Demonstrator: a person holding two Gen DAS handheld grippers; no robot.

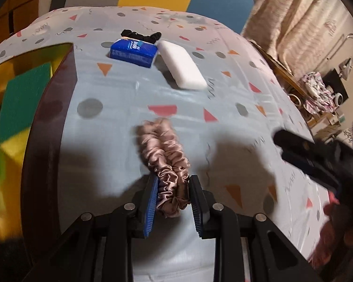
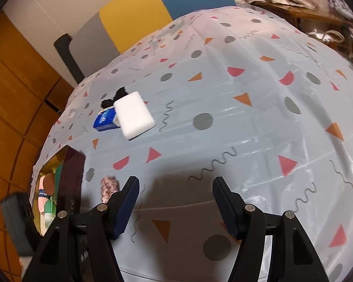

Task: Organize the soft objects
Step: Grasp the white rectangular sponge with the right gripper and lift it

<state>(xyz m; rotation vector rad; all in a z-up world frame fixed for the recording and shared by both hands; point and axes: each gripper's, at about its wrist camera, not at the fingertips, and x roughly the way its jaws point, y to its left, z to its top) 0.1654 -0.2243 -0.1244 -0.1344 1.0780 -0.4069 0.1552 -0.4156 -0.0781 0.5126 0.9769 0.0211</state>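
Note:
A dusty-pink satin scrunchie (image 1: 164, 162) is pinched at its near end between the blue pads of my left gripper (image 1: 173, 193), and its far end trails over the patterned tablecloth (image 1: 129, 117). Its tip (image 2: 109, 184) peeks out beside my right gripper (image 2: 175, 202), which stands open over bare cloth with nothing between its fingers. That gripper also shows as a dark shape (image 1: 313, 152) at the right of the left wrist view. Farther back lie a white sponge (image 1: 181, 67), a blue tissue pack (image 1: 133, 51) and a black scrunchie (image 1: 141, 35), close together.
A dark box with a gold lining (image 1: 51, 117) stands at the table's left edge and holds a green-and-yellow sponge (image 1: 21, 103) and other small items (image 2: 47, 188). Curtains (image 1: 294, 18) and clutter lie beyond the right edge. A wooden floor (image 2: 16, 94) is at the left.

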